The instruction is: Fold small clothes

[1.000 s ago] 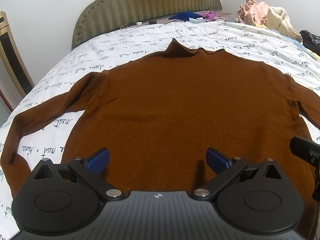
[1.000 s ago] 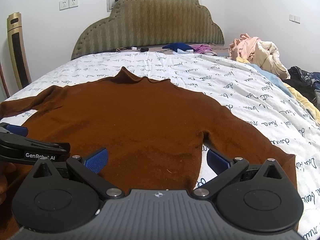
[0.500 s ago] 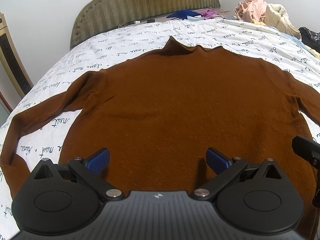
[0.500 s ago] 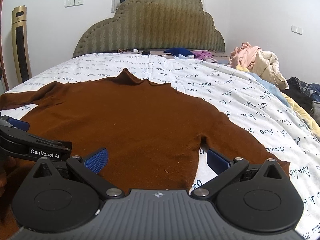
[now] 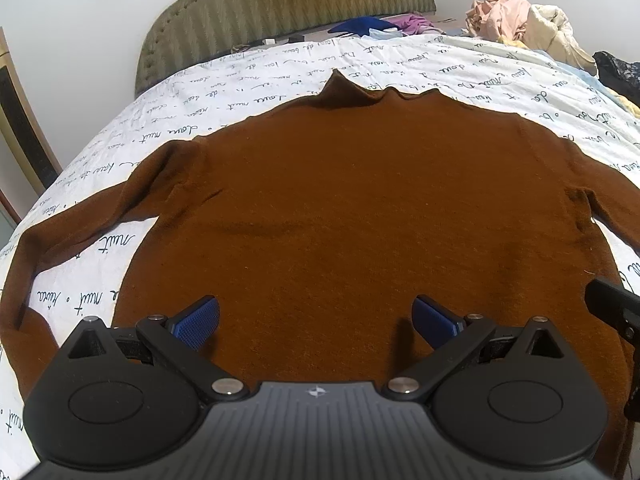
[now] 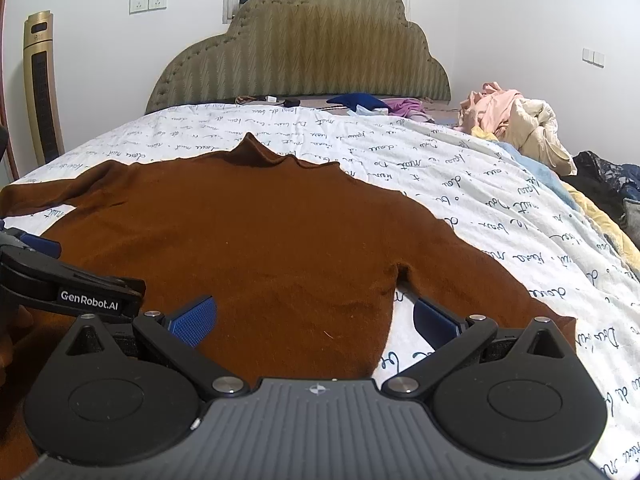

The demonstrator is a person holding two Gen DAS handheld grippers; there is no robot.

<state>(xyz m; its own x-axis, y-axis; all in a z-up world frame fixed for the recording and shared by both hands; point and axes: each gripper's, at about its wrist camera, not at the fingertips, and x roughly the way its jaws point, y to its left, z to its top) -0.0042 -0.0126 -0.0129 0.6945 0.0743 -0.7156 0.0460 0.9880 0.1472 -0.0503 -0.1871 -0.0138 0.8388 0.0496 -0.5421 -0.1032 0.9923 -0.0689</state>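
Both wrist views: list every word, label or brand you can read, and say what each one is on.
"GenRobot.AI": white print on the black arm of the left gripper, in the right wrist view.
"nuit": dark cursive on the white bed sheet, beside the brown sweater.
Other script on the sheet: repeating cursive, too warped or small to read surely.
Small emblem on each gripper body: a symbol, no letters.
Wall sockets: no readable marking.

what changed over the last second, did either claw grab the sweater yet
No grab yet. The right claw has risen and tilted up, so its view shows more headboard and wall. The left claw barely shifted. Both stay open above the brown sweater, which lies flat and unmoved on the bed sheet.
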